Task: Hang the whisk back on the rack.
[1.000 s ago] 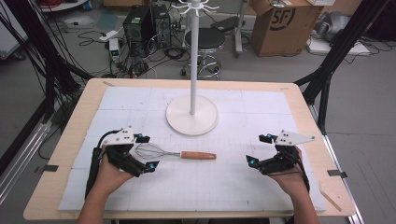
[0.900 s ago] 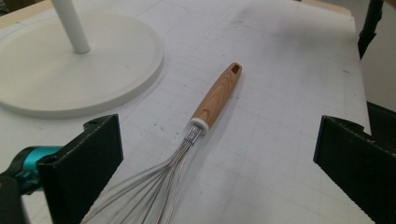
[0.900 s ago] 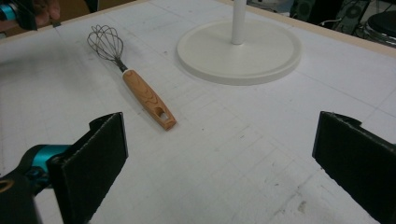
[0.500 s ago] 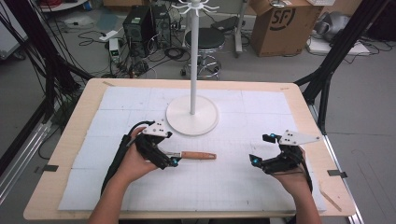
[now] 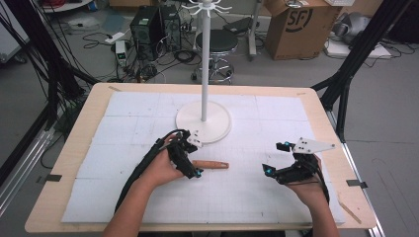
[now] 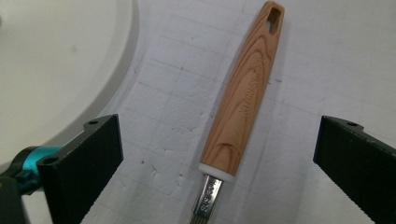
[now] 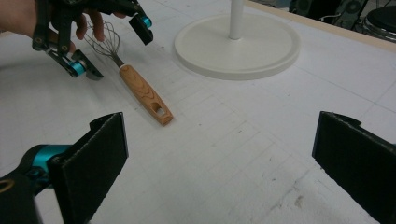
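Observation:
A whisk with a wooden handle (image 5: 211,164) lies flat on the white mat (image 5: 123,128), just in front of the stand's round base. My left gripper (image 5: 193,158) is open and hovers over the spot where the wires join the handle. In the left gripper view the handle (image 6: 243,98) runs up between the two spread jaws, touching neither. The right gripper view shows the wire head (image 7: 100,42) under that hand, the left gripper (image 7: 114,45) straddling it. My right gripper (image 5: 273,158) rests open at the right side of the mat with nothing in it.
A white hook stand (image 5: 204,64) rises from a round base (image 5: 217,129) at the table's middle back. The base (image 6: 56,60) lies close to the left jaw. The wooden table rim (image 5: 79,133) frames the mat. Boxes, a stool and cables lie on the floor beyond.
My left hand has moved right and forward, from the whisk's wire end to above it, jaws now straddling the wire-handle joint. The whisk and the right gripper stay put.

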`<action>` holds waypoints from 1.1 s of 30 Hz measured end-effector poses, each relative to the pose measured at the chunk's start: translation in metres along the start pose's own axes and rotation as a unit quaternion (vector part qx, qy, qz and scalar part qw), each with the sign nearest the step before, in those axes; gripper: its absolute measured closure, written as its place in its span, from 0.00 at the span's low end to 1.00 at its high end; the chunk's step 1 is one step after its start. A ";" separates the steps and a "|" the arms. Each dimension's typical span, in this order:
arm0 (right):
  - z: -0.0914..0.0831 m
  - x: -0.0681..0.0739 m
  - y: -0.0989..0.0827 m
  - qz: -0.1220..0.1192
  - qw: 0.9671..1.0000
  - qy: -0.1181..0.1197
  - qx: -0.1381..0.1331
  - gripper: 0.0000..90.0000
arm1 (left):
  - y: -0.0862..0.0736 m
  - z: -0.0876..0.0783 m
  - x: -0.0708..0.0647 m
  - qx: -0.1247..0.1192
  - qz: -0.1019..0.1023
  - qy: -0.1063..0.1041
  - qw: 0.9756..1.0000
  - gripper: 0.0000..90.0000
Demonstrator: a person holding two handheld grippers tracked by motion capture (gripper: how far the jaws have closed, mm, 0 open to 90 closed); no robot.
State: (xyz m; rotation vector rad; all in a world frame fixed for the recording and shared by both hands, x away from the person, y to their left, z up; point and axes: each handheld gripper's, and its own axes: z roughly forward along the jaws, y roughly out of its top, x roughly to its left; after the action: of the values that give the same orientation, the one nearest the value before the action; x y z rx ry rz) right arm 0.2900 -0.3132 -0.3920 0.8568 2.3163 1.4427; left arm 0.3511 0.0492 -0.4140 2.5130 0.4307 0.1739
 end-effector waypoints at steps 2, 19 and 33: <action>0.000 0.000 0.000 -0.003 1.000 -0.001 -0.001 0.03 | 0.004 0.003 0.000 -0.002 0.001 -0.008 1.000 0.02; 0.002 0.001 -0.001 -0.002 1.000 0.004 0.011 0.03 | 0.002 0.011 0.003 0.061 0.014 -0.036 0.997 0.59; 0.004 0.002 -0.001 -0.006 1.000 0.002 0.013 0.03 | 0.002 0.010 0.001 0.063 0.026 -0.039 0.997 0.71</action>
State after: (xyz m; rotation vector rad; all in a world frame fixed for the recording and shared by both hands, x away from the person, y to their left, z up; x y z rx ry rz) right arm 0.2903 -0.3098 -0.3948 0.8464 2.3426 1.4142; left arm 0.3548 0.0431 -0.4212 2.6459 0.3539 0.0699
